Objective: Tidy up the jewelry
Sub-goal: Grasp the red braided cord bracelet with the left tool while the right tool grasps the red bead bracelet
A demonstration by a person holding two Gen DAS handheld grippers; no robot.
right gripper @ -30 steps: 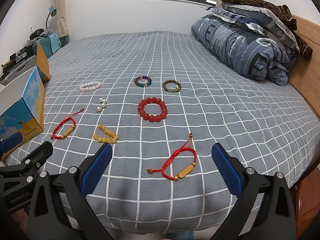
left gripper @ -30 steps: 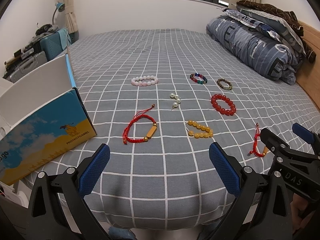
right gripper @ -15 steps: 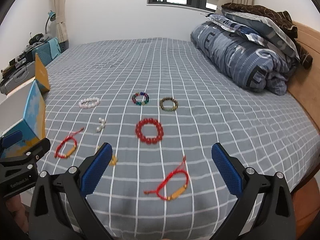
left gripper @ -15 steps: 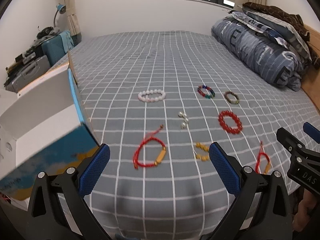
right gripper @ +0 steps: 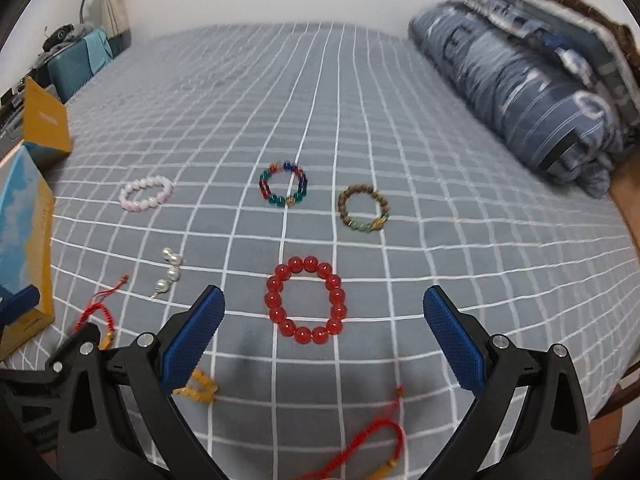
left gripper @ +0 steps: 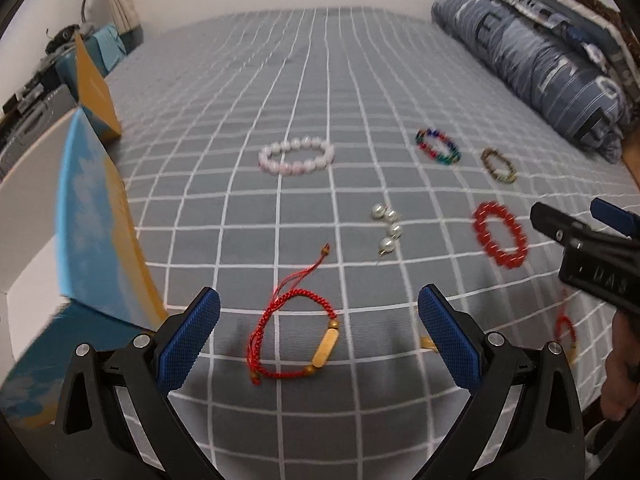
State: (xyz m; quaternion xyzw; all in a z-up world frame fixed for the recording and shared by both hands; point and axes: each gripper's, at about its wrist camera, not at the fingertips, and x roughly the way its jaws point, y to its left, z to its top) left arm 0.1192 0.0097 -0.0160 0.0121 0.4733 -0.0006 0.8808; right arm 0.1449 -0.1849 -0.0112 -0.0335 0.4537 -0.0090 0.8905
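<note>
Left wrist view: red cord bracelet (left gripper: 296, 336) lies between the gaping left tongs (left gripper: 318, 338), its amber bar tilted near-left to far-right; right tongs (right gripper: 324, 332) gape over the red bead bracelet (right gripper: 305, 299)

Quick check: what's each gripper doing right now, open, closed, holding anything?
Left gripper: open, holding nothing, above the red cord bracelet.
Right gripper: open, holding nothing, framing the red bead bracelet.

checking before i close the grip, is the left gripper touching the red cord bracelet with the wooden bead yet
Apart. The left wrist view shows the left gripper open, with grey sheet visible between each blue pad and the red cord bracelet lying between them.
</note>
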